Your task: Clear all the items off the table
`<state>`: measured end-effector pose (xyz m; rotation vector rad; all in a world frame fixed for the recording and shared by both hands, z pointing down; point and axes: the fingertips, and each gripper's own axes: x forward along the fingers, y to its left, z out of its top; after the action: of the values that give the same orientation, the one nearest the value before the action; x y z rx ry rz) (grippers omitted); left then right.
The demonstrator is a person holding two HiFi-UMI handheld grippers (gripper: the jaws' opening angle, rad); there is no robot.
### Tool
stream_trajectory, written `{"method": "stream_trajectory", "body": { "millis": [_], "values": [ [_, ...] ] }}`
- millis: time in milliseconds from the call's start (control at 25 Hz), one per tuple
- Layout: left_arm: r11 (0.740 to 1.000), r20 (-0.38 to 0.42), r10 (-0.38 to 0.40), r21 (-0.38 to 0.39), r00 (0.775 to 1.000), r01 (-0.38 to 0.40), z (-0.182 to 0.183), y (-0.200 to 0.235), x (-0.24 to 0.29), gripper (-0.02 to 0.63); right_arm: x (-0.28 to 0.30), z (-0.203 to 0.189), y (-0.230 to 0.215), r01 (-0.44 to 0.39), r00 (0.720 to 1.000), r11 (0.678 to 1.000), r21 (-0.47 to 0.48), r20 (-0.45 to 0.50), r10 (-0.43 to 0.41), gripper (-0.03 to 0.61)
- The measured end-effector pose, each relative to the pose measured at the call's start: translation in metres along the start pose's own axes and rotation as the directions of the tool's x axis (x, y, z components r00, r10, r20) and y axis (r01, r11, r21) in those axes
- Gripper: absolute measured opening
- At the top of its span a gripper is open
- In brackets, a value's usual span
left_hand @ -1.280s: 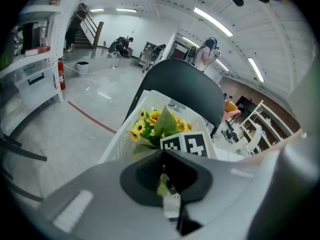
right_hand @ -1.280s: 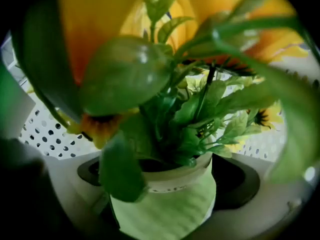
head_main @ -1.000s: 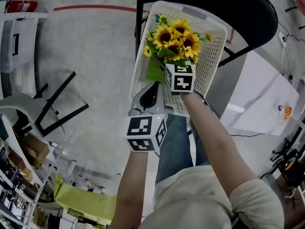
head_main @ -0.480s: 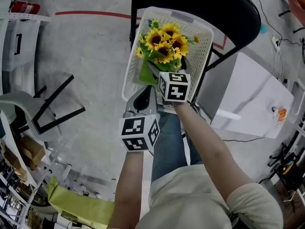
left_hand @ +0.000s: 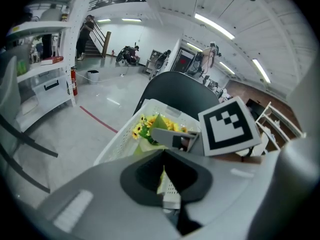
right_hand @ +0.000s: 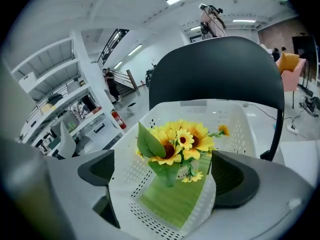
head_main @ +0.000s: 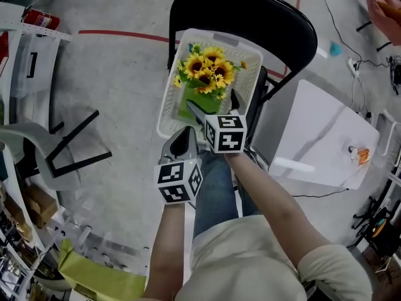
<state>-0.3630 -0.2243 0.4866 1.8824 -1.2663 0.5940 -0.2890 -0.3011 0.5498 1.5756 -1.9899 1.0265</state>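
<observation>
A sunflower bouquet in a green wrap lies inside a white perforated basket that sits on a black chair. My right gripper hovers over the basket's near end, open, with nothing between its jaws. In the right gripper view the bouquet lies in the basket beyond the open gripper. My left gripper is shut at the basket's near left corner. In the left gripper view its jaws meet, and I cannot tell whether they touch the rim.
A white table with a small orange object stands right of the chair. Black frame legs lie on the grey floor at the left, beside white shelving. A yellow-green cloth lies at the bottom left.
My right gripper has drawn back and up from the bouquet's base, which stays in the basket. The left gripper remains at the basket's near corner. The head view has shifted.
</observation>
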Motion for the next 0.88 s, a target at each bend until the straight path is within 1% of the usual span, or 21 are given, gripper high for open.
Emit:
{"method": "stream_trajectory", "body": {
  "millis": [200,360,400,480,600,720,760,880],
  "values": [
    [1.000,0.011,-0.003,0.013,1.000,0.003,0.001,-0.010,-0.008,0.009,-0.027,0.009,0.008,-0.032,0.999,0.998,-0.045,0.012,0.033,0.594],
    [1.000,0.017,0.002,0.021,1.000,-0.002,0.002,-0.017,-0.014,0.009,-0.051,0.012,0.017,-0.081,0.997,0.992,-0.101,-0.001,0.081,0.579],
    [1.000,0.019,0.005,0.021,1.000,-0.005,0.003,-0.019,-0.016,0.009,-0.058,0.013,0.020,-0.089,0.996,0.989,-0.119,-0.004,0.089,0.561],
    [1.000,0.022,0.010,0.015,1.000,-0.010,0.004,-0.021,-0.021,0.009,-0.072,0.015,0.023,-0.098,0.995,0.982,-0.161,-0.002,0.099,0.489],
    [1.000,0.025,0.012,0.016,1.000,-0.012,0.006,-0.026,-0.027,0.009,-0.090,0.018,0.028,-0.116,0.993,0.969,-0.217,-0.001,0.118,0.422],
    [0.999,0.022,0.006,0.034,1.000,-0.007,0.007,-0.034,-0.033,0.009,-0.106,0.017,0.030,-0.144,0.990,0.958,-0.250,-0.024,0.142,0.349],
    [0.999,0.021,0.003,0.041,1.000,-0.004,0.008,-0.037,-0.035,0.009,-0.110,0.018,0.030,-0.145,0.989,0.954,-0.261,-0.027,0.143,0.315],
    [0.998,0.021,-0.001,0.061,1.000,0.000,0.010,-0.042,-0.038,0.009,-0.122,0.023,0.027,-0.137,0.990,0.949,-0.285,-0.023,0.137,0.247]
  ]
}}
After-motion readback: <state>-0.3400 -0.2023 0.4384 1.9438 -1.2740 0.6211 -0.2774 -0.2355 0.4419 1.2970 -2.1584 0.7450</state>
